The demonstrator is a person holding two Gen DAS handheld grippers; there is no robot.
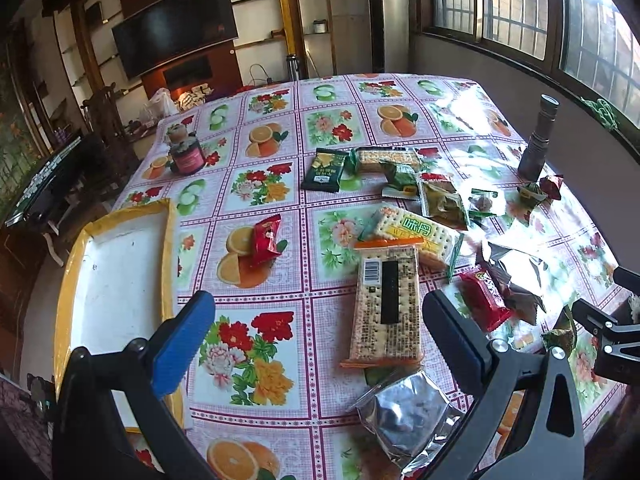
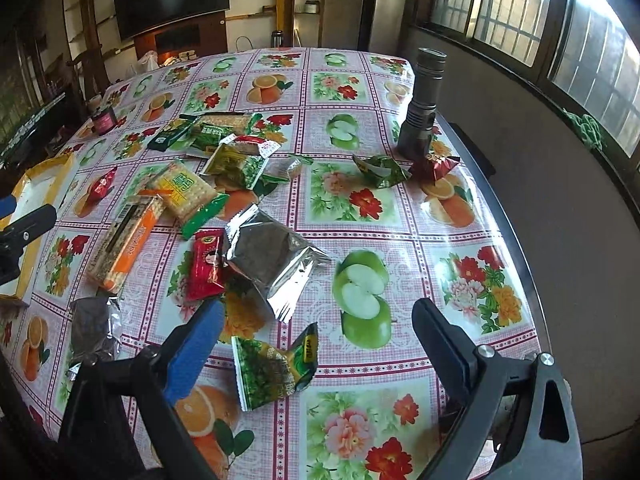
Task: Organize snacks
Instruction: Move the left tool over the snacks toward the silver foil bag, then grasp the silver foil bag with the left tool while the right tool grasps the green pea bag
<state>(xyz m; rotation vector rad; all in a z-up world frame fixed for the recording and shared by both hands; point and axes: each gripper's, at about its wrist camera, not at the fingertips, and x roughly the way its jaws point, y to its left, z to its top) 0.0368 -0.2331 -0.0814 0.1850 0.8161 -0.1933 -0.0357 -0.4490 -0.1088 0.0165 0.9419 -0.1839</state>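
Several snack packets lie scattered on a table with a fruit-and-flower cloth (image 1: 276,120). My left gripper (image 1: 320,324) hovers open and holds nothing. A long orange-edged cracker pack (image 1: 386,304) lies just ahead, between its fingers, with a silver packet (image 1: 408,416) below it. A white tray with a yellow rim (image 1: 116,280) sits to its left. My right gripper (image 2: 320,332) is open and empty above a green packet (image 2: 276,364). Beyond that lie a crumpled silver packet (image 2: 272,260) and a red packet (image 2: 206,262).
A grey flashlight (image 2: 422,104) stands upright near the table's right edge, with two small packets at its base. A dark jar (image 1: 186,156) sits at the far left. A small red snack (image 1: 266,240) lies alone mid-table. The table edge (image 2: 532,320) curves close on the right.
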